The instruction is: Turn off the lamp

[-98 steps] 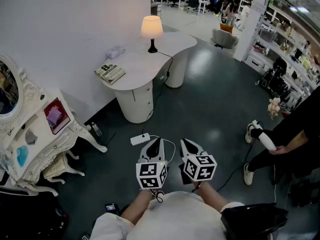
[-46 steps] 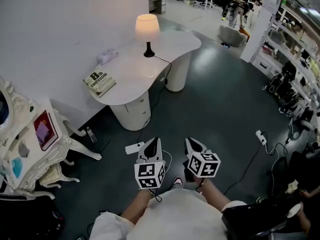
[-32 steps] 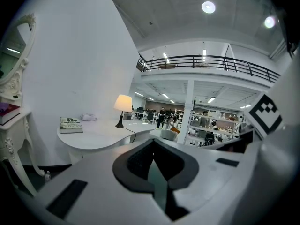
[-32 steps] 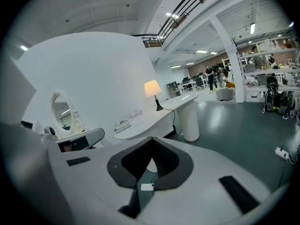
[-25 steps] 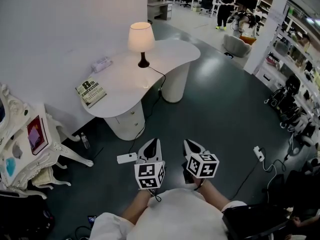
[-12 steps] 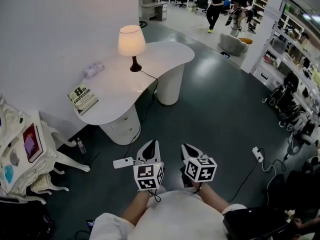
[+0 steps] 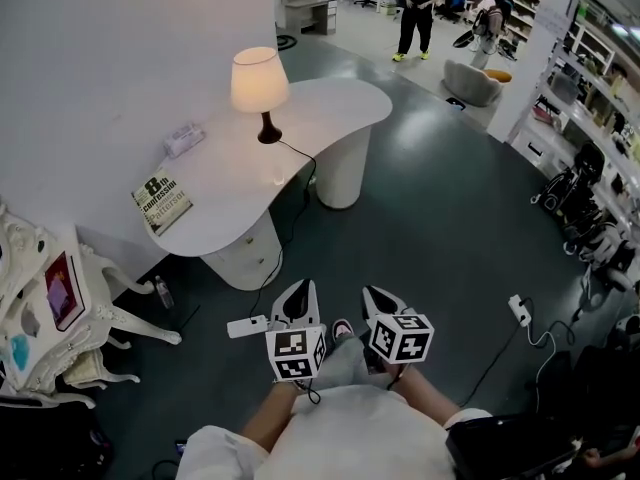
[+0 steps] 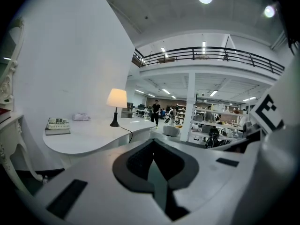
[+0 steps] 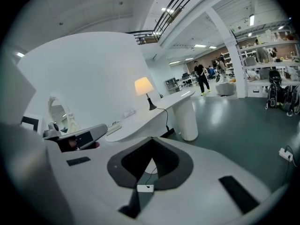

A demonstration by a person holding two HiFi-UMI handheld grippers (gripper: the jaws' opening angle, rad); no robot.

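White curved worktop (image 7: 215,203) with the lit lamp (image 7: 259,80), nearer than in the earliest head view.
Since that view the worktop has drawn closer and shifted left, and a standing person (image 7: 415,8) now shows at the top edge. The lamp stands near the worktop's far edge by the wall, its long axis vertical, glowing shade uppermost, and its cord (image 7: 300,163) trails over the near edge. It lies well apart from both jaws, ahead and to their left. On the left gripper (image 7: 303,288) and the right gripper (image 7: 372,294) the jaws are closed together and hold nothing, above the floor.
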